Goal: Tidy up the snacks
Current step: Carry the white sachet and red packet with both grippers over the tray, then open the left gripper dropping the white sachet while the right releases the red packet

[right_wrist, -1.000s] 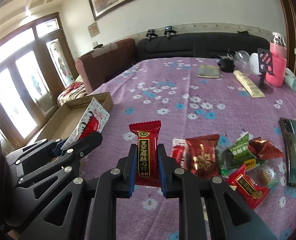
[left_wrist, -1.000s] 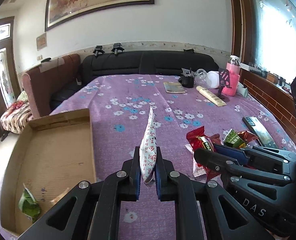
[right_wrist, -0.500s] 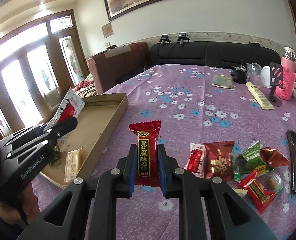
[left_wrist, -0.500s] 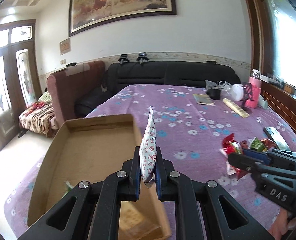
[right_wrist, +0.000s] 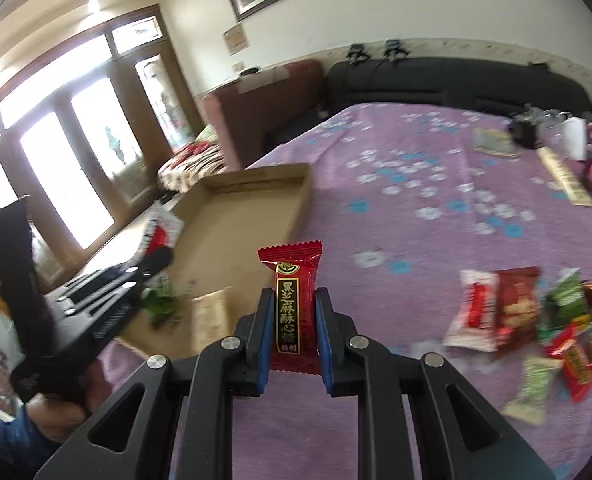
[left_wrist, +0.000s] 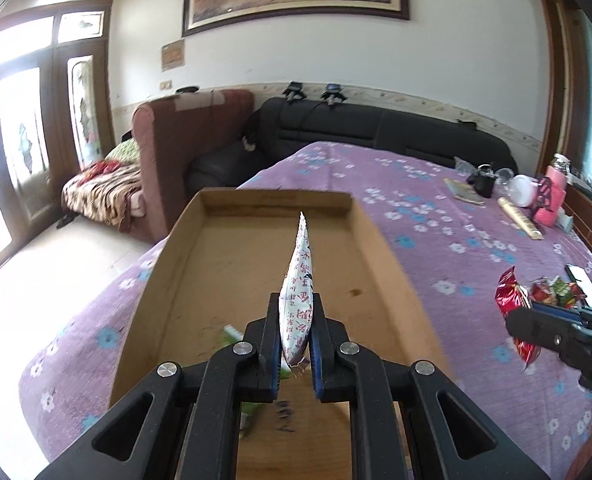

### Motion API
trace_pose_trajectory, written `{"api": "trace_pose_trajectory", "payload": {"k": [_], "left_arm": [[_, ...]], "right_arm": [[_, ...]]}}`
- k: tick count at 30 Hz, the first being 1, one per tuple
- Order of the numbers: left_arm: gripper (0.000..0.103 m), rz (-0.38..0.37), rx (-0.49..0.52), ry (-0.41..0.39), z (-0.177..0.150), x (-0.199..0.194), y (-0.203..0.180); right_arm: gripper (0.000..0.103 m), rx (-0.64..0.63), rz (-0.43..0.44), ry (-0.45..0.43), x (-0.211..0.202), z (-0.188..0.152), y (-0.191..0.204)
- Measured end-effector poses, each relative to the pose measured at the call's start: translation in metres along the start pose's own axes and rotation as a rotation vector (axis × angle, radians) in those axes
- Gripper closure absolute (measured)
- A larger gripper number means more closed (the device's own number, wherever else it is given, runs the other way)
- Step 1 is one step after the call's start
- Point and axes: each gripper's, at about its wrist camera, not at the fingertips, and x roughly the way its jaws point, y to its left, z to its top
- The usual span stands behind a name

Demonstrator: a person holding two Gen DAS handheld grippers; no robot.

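Left tool (left_wrist: pixel 295 338), gripping white packet (left_wrist: pixel 296 308), has moved over cardboard box (left_wrist: pixel 380 248).

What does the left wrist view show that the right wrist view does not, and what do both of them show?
Only the left wrist view shows the white packet edge-on between the left gripper pads, and the box's near floor. Only the right wrist view shows the black label on the red candy in the right gripper, the loose snack pile, and the hand holding the left gripper. Both show the cardboard box, the purple floral cloth and the black sofa.
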Motion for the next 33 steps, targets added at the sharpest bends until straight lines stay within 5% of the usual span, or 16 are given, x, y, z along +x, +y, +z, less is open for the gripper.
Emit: {"api": "trace_pose_trajectory", "payload": {"k": [12,33], "left_arm": [[0.092,-0.041,-0.134,0.113,-0.004,0.022,0.037],[0.092,-0.024,-0.118,0.115,-0.002,0.022,0.033]], "right_arm": [[0.084,-0.047,0.025,0.055,0.049,-0.004,0.047],[0.084,-0.127,0.004,0.083,0.064,-0.025,0.056]]}}
